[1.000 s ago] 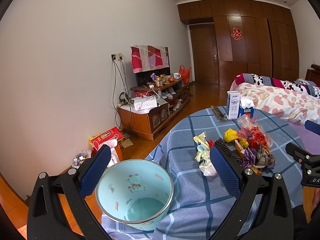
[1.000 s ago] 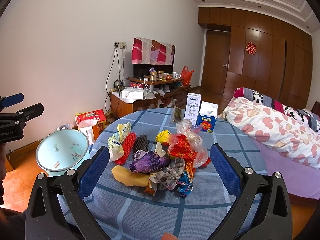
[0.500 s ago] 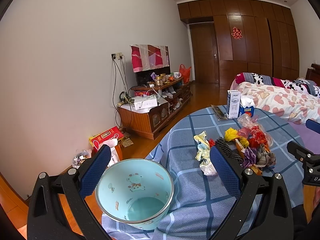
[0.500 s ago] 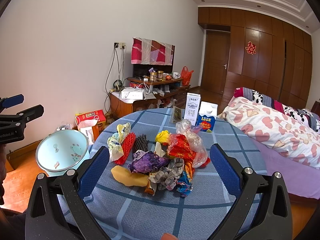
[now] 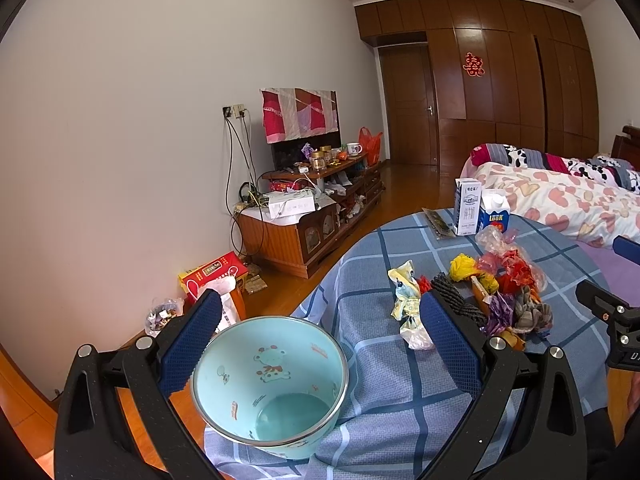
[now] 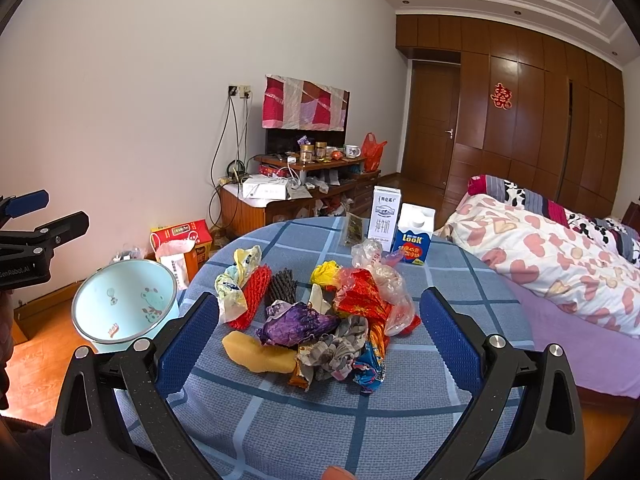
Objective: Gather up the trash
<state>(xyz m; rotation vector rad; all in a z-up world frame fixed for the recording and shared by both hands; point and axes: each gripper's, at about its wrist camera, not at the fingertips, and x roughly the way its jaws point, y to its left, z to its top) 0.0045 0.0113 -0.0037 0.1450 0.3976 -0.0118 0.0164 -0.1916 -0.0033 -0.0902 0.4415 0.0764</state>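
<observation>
A pile of crumpled wrappers and bags lies in the middle of the round table with a blue plaid cloth. It also shows in the left wrist view. My right gripper is open and empty, just in front of the pile. A pale blue enamel bin stands at the table's left edge. My left gripper is open and empty, with the bin's rim between its fingers. The bin also shows at the left in the right wrist view.
Two milk cartons stand at the table's far side. A bed with a heart-print quilt is on the right. A cluttered TV cabinet and a red box stand along the left wall. The wooden floor lies beyond.
</observation>
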